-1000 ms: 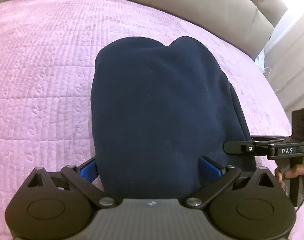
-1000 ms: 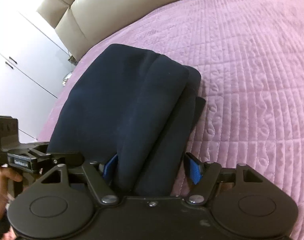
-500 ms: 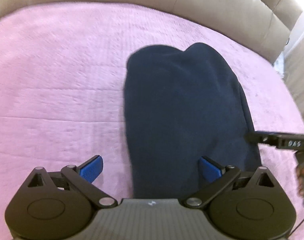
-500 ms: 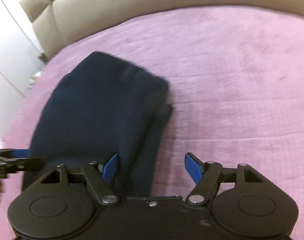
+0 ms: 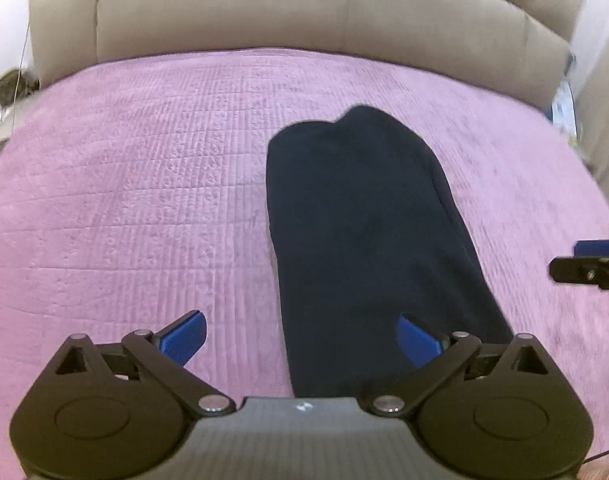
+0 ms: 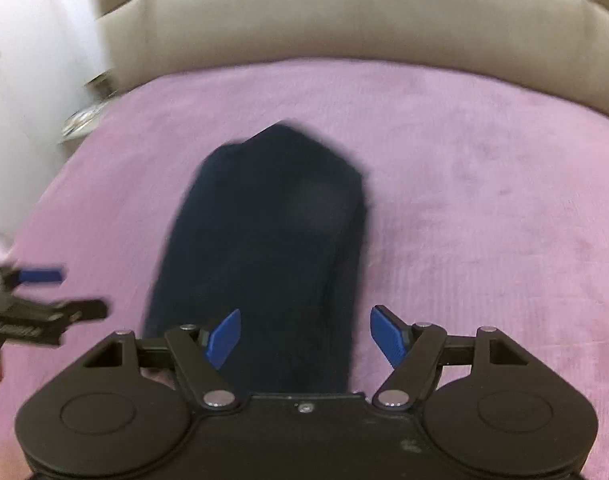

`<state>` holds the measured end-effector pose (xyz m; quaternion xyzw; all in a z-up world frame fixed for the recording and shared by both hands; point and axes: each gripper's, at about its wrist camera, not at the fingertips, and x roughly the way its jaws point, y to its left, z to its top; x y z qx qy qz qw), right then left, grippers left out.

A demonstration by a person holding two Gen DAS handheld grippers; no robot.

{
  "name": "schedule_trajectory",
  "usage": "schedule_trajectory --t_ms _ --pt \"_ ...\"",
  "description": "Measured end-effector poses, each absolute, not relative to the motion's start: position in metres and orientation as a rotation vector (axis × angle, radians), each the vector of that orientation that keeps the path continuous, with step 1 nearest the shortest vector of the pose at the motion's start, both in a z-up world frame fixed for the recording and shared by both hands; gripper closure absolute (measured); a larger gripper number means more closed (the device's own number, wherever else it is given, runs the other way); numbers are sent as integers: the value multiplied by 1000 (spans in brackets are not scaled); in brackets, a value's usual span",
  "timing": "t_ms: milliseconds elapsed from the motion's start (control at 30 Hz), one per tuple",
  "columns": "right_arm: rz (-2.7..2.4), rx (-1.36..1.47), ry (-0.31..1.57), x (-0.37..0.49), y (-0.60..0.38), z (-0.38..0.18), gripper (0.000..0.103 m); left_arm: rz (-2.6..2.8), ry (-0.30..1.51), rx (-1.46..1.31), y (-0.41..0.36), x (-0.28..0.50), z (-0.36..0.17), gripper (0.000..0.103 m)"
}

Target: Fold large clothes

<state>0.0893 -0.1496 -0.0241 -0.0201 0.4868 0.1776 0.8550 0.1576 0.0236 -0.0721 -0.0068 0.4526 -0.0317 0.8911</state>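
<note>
A folded dark navy garment (image 5: 368,220) lies as a long narrow stack on the pink quilted bedspread (image 5: 144,200). My left gripper (image 5: 300,338) is open and empty above the garment's near end, its left blue pad over the bedspread. In the right wrist view the same garment (image 6: 272,240) lies ahead, blurred. My right gripper (image 6: 306,336) is open and empty above its near end. Each gripper shows at the edge of the other's view, the right one in the left wrist view (image 5: 592,268) and the left one in the right wrist view (image 6: 36,304).
A beige padded headboard (image 5: 304,12) runs along the far side of the bed. White cabinet fronts (image 6: 32,48) and a small shiny object (image 6: 84,116) stand beyond the bed's left edge in the right wrist view.
Both grippers have let go of the garment and pulled back and up. The garment now looks smaller and lies flat. The right wrist view is motion-blurred.
</note>
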Motion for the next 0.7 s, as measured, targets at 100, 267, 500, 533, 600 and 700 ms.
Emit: schedule_trajectory --t_ms 100,267,500,533,600,700 --pt "375 -78 1092 83 -143 -37 19 -93 947 -28 15 145 -75 0" --pt "380 -74 1138 78 -142 -47 19 -75 949 3 12 141 -76 0" --pt "390 -93 1120 74 -140 -43 19 -73 947 27 10 140 -75 0" --pt "393 -94 1122 75 -140 -43 19 -70 946 28 9 140 -76 0" --pt "400 -92 1125 76 -140 -44 19 -69 945 28 11 141 -75 0" --pt "403 -97 1123 76 -140 -44 19 -64 947 21 12 141 -75 0"
